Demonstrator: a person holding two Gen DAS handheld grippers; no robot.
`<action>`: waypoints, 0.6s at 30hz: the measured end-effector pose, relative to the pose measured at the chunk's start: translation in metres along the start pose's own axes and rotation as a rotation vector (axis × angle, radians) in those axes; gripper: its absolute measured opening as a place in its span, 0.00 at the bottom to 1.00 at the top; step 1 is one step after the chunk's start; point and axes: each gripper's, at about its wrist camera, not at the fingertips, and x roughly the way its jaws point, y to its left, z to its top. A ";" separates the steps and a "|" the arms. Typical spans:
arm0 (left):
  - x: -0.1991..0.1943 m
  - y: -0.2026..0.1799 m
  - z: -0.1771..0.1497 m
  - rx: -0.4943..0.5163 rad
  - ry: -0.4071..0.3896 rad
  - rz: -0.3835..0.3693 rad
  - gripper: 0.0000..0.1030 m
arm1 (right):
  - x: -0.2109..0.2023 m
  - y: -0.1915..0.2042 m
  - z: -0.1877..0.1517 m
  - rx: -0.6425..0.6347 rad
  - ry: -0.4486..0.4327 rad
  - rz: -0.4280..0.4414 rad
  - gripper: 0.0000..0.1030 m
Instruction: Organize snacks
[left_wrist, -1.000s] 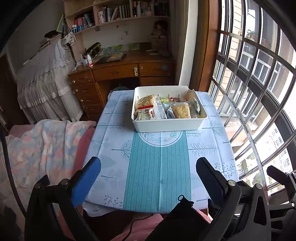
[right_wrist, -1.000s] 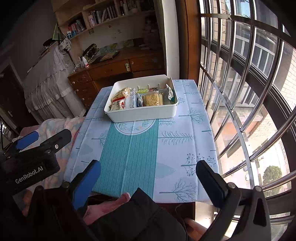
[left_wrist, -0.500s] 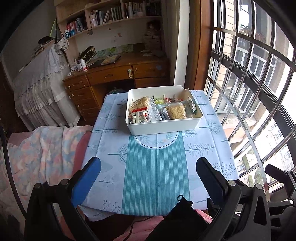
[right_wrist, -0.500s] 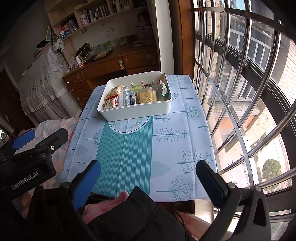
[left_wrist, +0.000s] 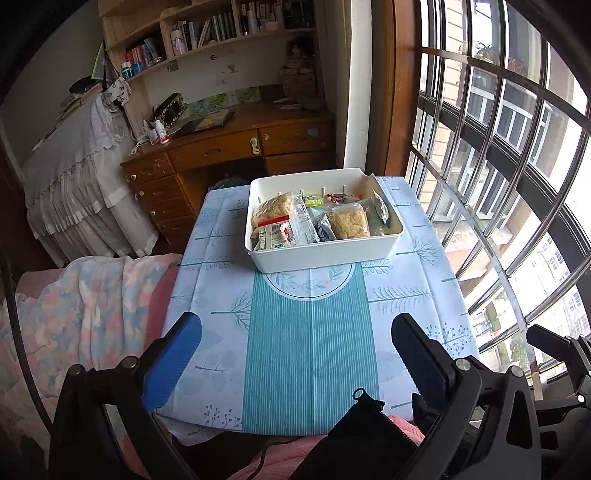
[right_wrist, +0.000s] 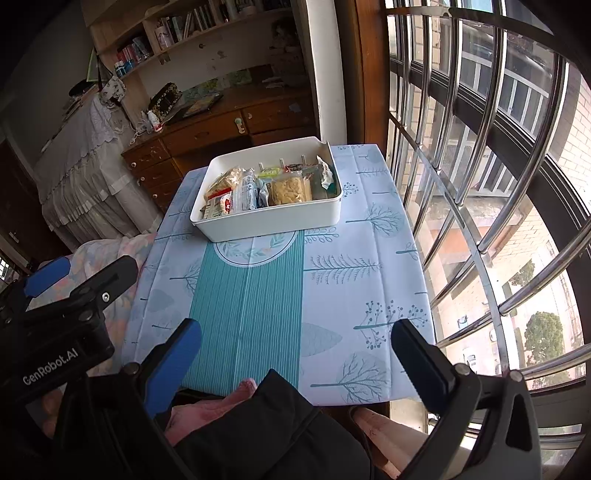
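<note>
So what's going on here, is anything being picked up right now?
Not at the moment. A person holds a blue-padded tool in each hand, the left tool and the right tool, both open and empty above the near edge of the tree-patterned tablecloth. The snack packets all sit inside the white rectangular plastic bin at the far end, untouched.

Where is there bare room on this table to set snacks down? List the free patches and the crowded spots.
Free: the teal striped strip between the white bin and the near table edge, and the pale tree-print panels on both sides of it, left towards the blanket, right towards the window bars. Crowded: the bin's inside, packed with snack packets.
</note>
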 end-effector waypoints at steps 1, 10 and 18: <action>0.001 0.000 0.001 0.001 0.001 0.000 0.99 | 0.001 0.000 0.001 0.001 0.002 0.001 1.00; 0.005 -0.003 0.004 0.006 0.001 -0.001 0.99 | 0.007 -0.005 0.003 0.005 0.008 0.001 1.00; 0.005 -0.003 0.004 0.006 0.001 -0.001 0.99 | 0.010 -0.007 0.005 0.001 0.008 0.010 1.00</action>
